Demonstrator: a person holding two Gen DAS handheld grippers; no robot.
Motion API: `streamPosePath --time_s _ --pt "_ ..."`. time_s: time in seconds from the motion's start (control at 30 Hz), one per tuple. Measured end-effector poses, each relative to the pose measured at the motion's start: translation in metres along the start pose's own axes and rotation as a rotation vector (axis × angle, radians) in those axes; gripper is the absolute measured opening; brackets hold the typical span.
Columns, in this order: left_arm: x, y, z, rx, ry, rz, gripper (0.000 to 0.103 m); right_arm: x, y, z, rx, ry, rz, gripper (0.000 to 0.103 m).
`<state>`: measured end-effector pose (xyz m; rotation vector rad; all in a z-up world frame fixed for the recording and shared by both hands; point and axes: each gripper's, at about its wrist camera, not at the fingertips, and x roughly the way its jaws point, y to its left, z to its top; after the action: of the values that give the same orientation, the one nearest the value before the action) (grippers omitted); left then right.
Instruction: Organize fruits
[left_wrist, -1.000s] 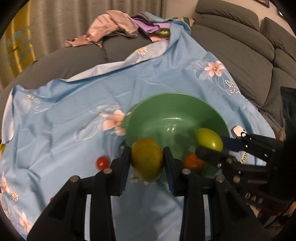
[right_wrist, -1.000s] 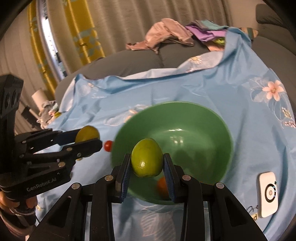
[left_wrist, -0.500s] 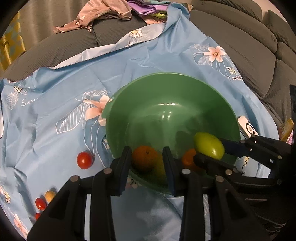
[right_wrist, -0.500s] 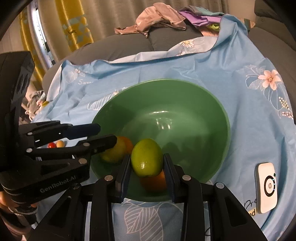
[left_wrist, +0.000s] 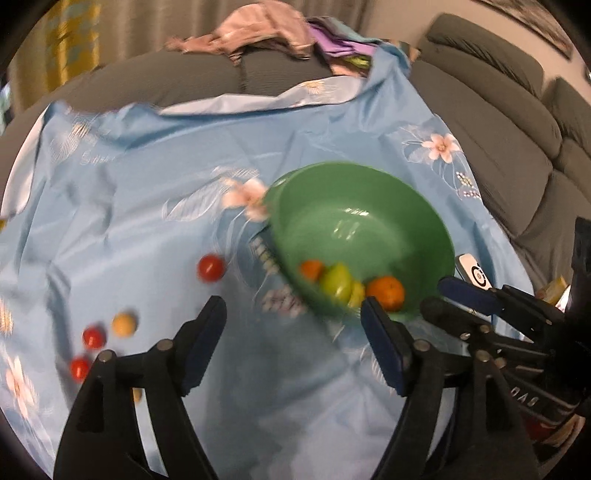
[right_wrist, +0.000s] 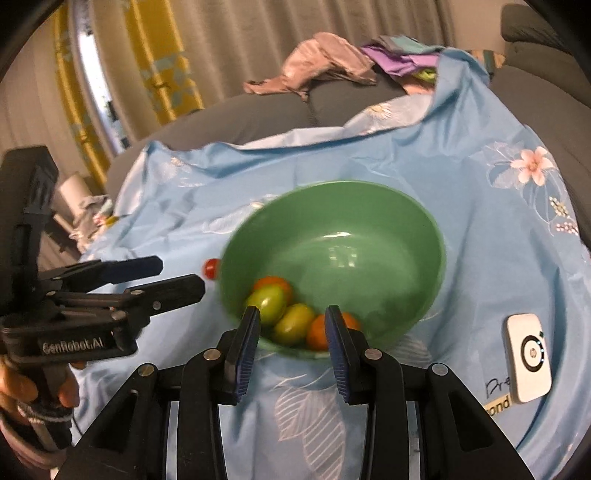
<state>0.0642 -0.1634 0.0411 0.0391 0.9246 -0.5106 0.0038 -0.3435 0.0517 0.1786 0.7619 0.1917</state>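
Both fruits held a second ago are now released into the green bowl (right_wrist: 424, 229), and each gripper is drawn back from it. Nearest, the right gripper (right_wrist: 291, 325) is seen spread and empty at the bowl's near rim; the left gripper (left_wrist: 293, 332) is spread wide, also empty, over the blue floral cloth (left_wrist: 147, 192). Inside the bowl, two green fruits (right_wrist: 269, 301) are piled against two oranges (right_wrist: 316, 334) on the near side. Left of the bowl, a red tomato (left_wrist: 210, 268) is left on the cloth, with smaller red and yellow ones (left_wrist: 123, 324) nearer. A white device (right_wrist: 529, 352) is seen to the right. Farther back, crumpled clothes (right_wrist: 321, 62) are heaped on the grey sofa (left_wrist: 498, 122).
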Motion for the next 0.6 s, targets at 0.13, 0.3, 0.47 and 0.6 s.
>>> streamPosePath --time_s 0.13,0.3,0.47,0.6 --pt "-0.015 0.019 -0.024 -0.075 0.012 -0.018 0.078 -0.005 0.014 -0.008 -0.035 0.001 0.049 0.037" --pt "-0.035 0.044 -0.055 -0.215 0.016 -0.073 0.080 -0.002 0.028 -0.018 -0.055 0.019 0.103 0.037" --pt "-0.071 0.060 -0.077 -0.312 -0.095 -0.075 0.094 0.000 0.042 -0.026 -0.089 0.044 0.130 0.037" --pt "-0.092 0.072 -0.082 -0.380 -0.174 -0.133 0.099 0.000 0.059 -0.028 -0.119 0.056 0.144 0.037"
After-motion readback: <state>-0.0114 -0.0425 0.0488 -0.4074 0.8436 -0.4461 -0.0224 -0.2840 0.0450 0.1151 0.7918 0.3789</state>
